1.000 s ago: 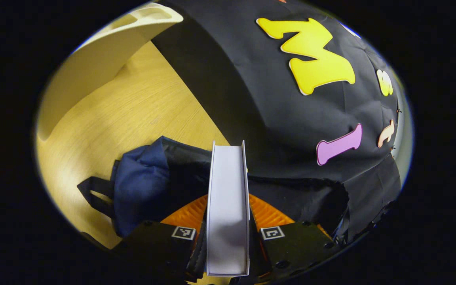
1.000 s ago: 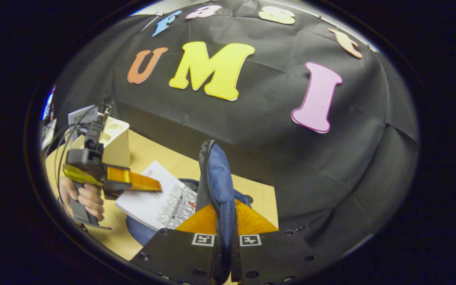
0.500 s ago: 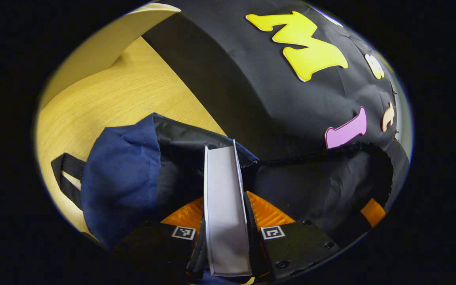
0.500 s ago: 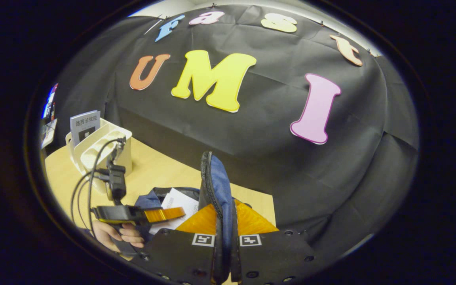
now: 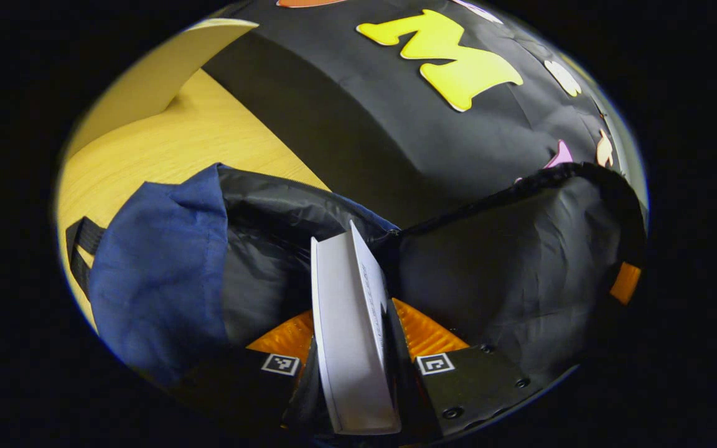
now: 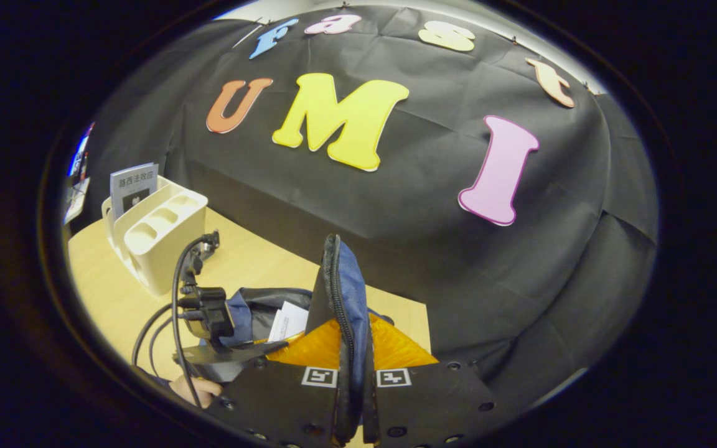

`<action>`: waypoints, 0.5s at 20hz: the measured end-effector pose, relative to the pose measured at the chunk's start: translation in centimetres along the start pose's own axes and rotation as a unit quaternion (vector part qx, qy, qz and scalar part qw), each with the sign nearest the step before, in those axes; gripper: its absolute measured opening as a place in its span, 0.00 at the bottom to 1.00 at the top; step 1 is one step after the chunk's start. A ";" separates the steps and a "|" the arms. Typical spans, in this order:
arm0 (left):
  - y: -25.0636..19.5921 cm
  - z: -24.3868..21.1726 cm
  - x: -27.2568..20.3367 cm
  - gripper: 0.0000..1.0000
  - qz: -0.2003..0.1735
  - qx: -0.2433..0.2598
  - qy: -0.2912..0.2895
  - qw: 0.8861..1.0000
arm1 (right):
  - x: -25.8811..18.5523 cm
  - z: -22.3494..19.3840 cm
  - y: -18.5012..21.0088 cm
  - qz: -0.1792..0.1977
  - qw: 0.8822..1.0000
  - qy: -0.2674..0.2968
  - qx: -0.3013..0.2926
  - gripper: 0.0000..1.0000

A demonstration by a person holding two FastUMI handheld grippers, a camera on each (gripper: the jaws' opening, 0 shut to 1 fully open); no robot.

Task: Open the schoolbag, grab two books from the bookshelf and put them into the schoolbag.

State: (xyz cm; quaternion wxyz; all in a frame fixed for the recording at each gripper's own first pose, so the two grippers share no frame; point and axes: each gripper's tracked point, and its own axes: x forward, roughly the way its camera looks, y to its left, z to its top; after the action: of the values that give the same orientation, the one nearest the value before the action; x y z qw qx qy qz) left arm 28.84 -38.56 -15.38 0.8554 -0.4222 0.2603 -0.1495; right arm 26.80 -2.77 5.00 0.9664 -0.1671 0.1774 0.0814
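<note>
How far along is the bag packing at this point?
Done: the dark blue fabric schoolbag is open, its zippered flap pinched up by the right claw. In hand: the left claw grips a white paperback book, angled into the black-lined opening but not released. Left: letting go, then fetching another; one grey-covered book stands in the cream plastic bookshelf.

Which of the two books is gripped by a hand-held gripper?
The white book going into the schoolbag, clamped by the left hand-held gripper; the other book stands in the bookshelf.
</note>
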 end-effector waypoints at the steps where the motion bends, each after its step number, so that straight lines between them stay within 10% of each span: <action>1: 0.8 -0.4 0.1 0.60 0.016 0.013 0.005 1.000 | 0.1 -0.2 -0.1 -0.002 1.000 0.001 -0.001 0.08; 4: 1.9 -1.7 0.6 0.87 0.033 0.035 0.043 0.998 | 0.2 -0.9 0.2 0.002 1.000 0.010 0.002 0.08; 10: 4.3 0.2 -2.6 0.97 0.054 0.119 0.070 0.989 | 0.5 -2.0 0.4 0.002 1.000 0.021 0.005 0.08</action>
State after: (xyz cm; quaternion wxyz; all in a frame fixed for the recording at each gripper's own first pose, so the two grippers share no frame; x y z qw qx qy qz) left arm 26.93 -34.66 -17.87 0.8861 -0.2909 0.3223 -0.1620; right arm 26.48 -3.02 2.93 0.9633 -0.1631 0.1980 0.0793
